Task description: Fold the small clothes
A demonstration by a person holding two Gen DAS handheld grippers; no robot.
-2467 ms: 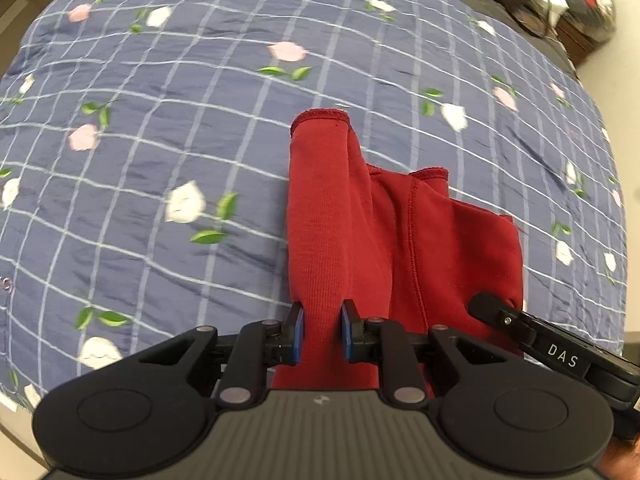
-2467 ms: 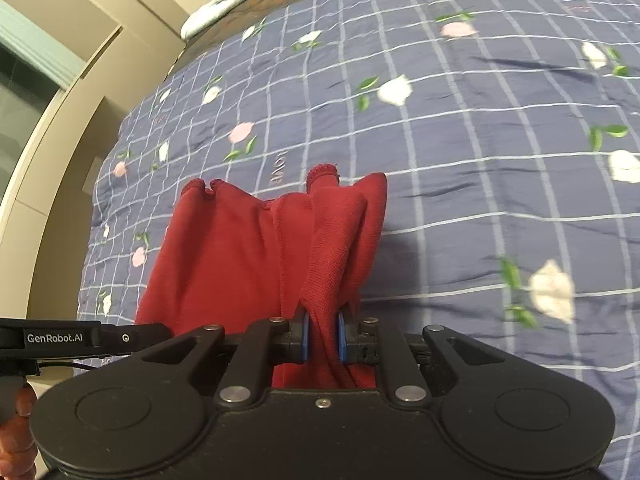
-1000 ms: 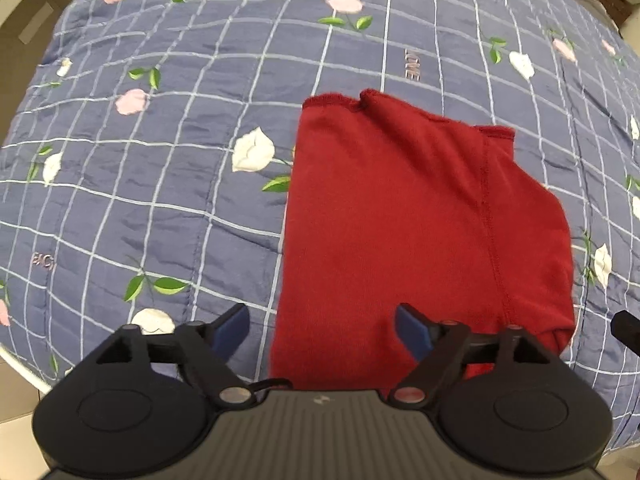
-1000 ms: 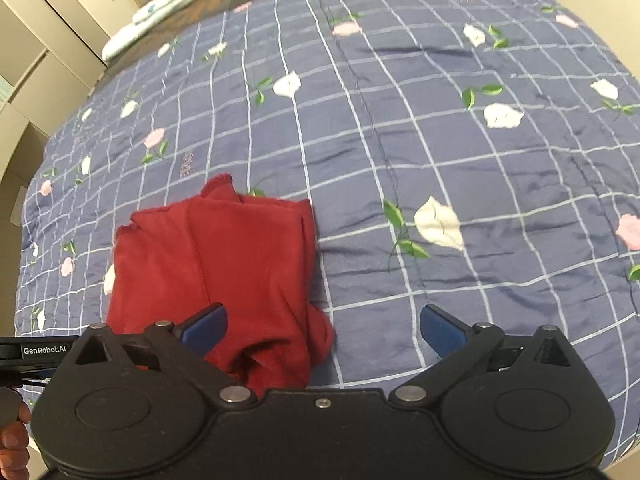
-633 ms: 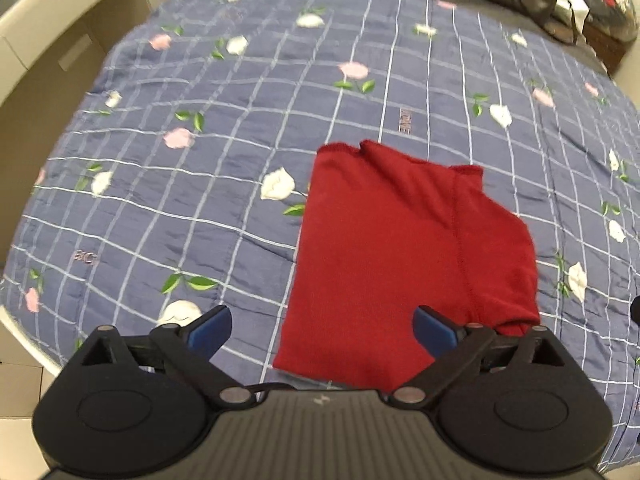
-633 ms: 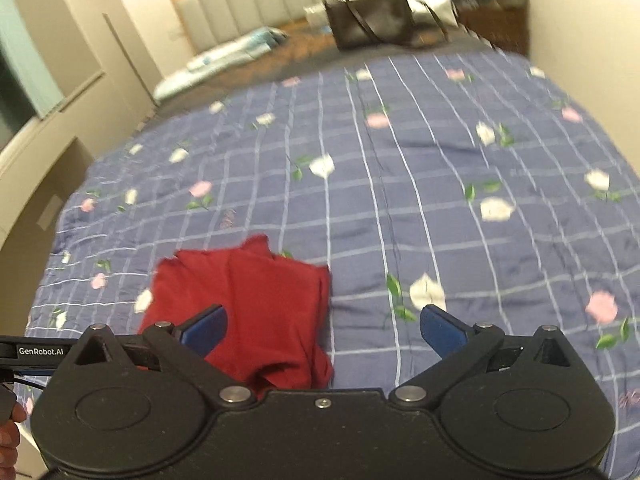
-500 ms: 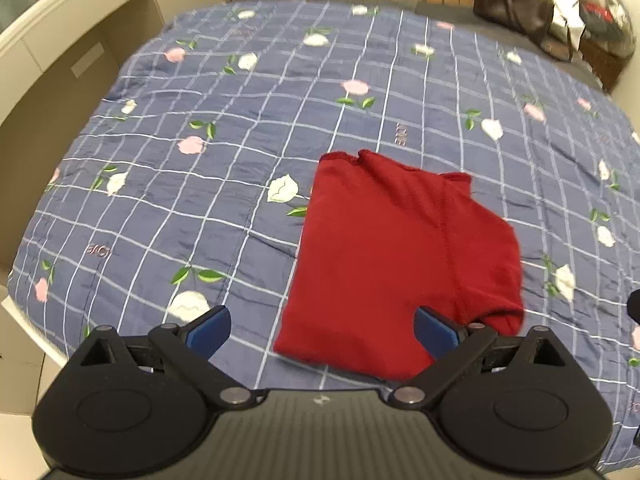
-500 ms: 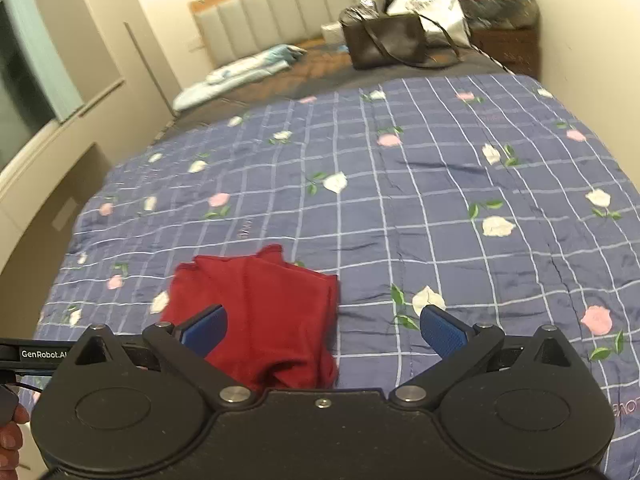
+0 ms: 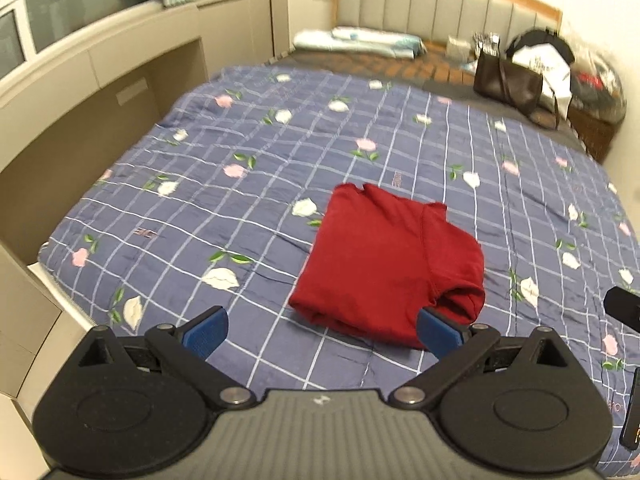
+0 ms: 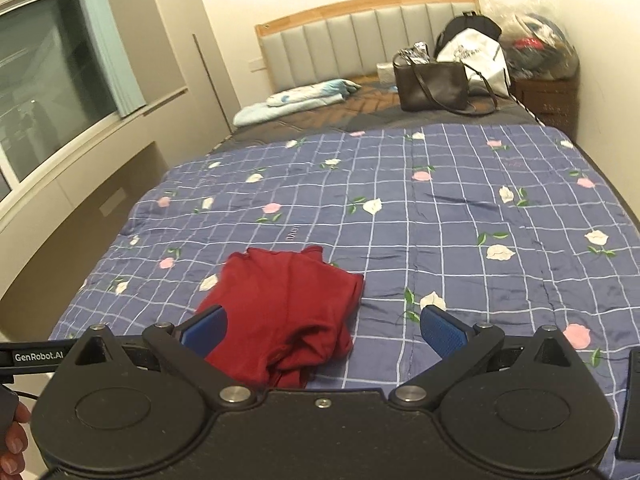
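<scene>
A folded red garment [image 9: 384, 264] lies flat on a bed, on a blue floral checked bedspread [image 9: 248, 184], near the foot of the bed and well apart from the headboard. In the left wrist view the left gripper [image 9: 320, 330] hangs above the bedspread's near edge with its blue-padded jaws spread wide and nothing between them; the garment sits at about 1 o'clock from it, its rolled lower corner just beside the right-hand pad. In the right wrist view the right gripper [image 10: 323, 329] is likewise released, jaws wide apart and empty, with the garment at roughly 11 o'clock, its bunched near end showing between the left pad and the gripper body. Neither gripper touches the cloth.

Toward 12 o'clock, at the far end of the bed, a padded grey headboard [image 10: 360, 36] with a wooden frame stands against the wall. In front of it rest a dark brown handbag [image 10: 432, 84], a white bag [image 10: 476, 56] and a pale blue folded cloth [image 10: 296, 100] on a dark cover. A window [image 10: 48, 80] runs along the wall at 9 to 10 o'clock above beige cabinets. At the lower left of the right wrist view, fingers of a person's hand [image 10: 14, 436] grip the other device's handle.
</scene>
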